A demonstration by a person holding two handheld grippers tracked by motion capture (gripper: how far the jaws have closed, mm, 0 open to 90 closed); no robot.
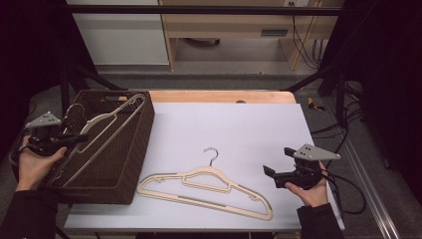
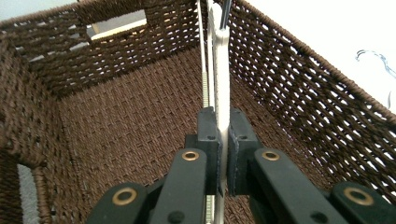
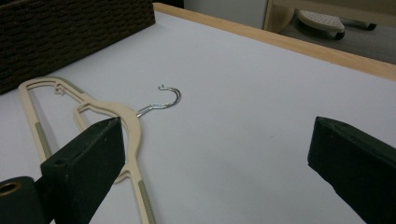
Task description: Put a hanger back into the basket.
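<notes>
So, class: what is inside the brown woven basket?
A cream hanger, clamped by the left gripper, leans inside the basket. The basket floor directly beneath the gripper is hidden.

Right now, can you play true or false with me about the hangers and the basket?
1. The left gripper is shut on a hanger over the brown basket. True.
2. The right gripper holds a hanger too. False: its jaws stand open with nothing between them.
3. A second hanger lies flat on the white table. True.
4. The basket sits at the table's right side. False: in the high view it is at the left.
</notes>
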